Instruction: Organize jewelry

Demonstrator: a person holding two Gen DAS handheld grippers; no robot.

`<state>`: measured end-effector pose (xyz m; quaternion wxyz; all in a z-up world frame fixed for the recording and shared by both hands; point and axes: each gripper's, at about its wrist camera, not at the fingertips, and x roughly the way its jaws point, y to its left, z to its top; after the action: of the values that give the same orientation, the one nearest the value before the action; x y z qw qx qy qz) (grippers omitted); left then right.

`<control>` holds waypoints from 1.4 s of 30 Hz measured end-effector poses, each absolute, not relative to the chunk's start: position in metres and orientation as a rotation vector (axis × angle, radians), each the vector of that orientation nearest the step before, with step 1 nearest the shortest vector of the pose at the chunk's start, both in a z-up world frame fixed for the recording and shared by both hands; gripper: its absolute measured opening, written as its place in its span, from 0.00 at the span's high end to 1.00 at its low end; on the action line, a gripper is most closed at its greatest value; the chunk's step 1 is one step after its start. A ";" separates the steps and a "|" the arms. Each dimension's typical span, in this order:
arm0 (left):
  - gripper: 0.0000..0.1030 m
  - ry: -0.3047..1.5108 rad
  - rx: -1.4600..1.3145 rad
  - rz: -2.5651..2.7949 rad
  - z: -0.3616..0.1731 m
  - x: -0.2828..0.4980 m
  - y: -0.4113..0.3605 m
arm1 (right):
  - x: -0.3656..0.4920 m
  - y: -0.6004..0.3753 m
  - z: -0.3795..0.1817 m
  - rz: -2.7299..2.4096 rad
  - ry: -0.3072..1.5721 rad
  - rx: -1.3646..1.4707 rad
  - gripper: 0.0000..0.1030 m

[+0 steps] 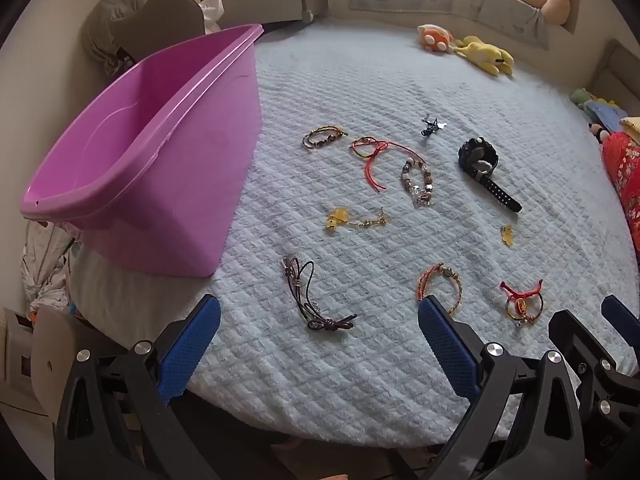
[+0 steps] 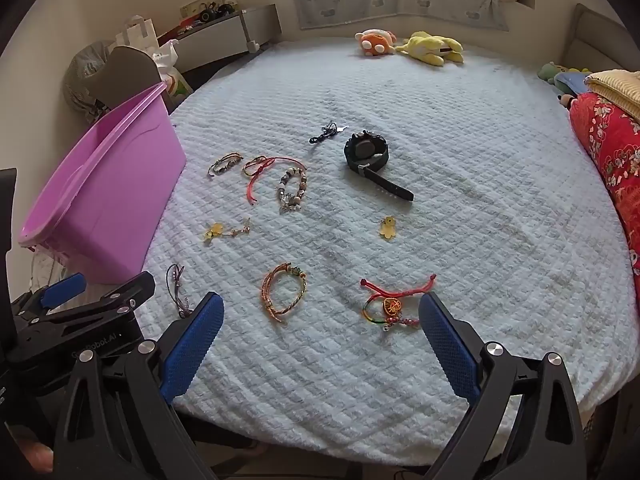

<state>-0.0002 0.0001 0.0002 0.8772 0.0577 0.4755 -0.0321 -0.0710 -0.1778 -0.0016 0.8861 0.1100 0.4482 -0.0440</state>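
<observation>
On the blanket (image 1: 360, 380), the cord bracelet (image 1: 316, 300) lies seemingly just beyond the open left tool (image 1: 319, 344).

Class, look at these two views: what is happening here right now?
A person holds the left hand-held gripper and right hand-held gripper open above a pale blue quilted bed cover. Bracelets, charms and a black wristwatch lie scattered on it. Nothing is picked up, and no jewelry shows in the purple plastic bin.

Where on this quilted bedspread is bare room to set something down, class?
Free: the wide stretch between the black wristwatch and the red floral quilt, and the far strip before the plush toys. Crowded: the bracelets between watch and purple plastic tub.
</observation>
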 end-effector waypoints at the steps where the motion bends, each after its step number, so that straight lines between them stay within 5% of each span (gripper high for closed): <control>1: 0.06 0.991 0.120 -0.066 0.000 0.000 0.000 | -0.071 -0.178 -0.001 -0.090 0.927 0.230 0.09; 42: 0.06 0.989 0.115 -0.077 0.001 -0.001 -0.003 | -0.071 -0.179 -0.004 -0.083 0.931 0.239 0.09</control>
<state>-0.0014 -0.0030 0.0014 0.8779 0.0551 0.4742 -0.0370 -0.0714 -0.1787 -0.0036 0.8860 0.1150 0.4475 -0.0398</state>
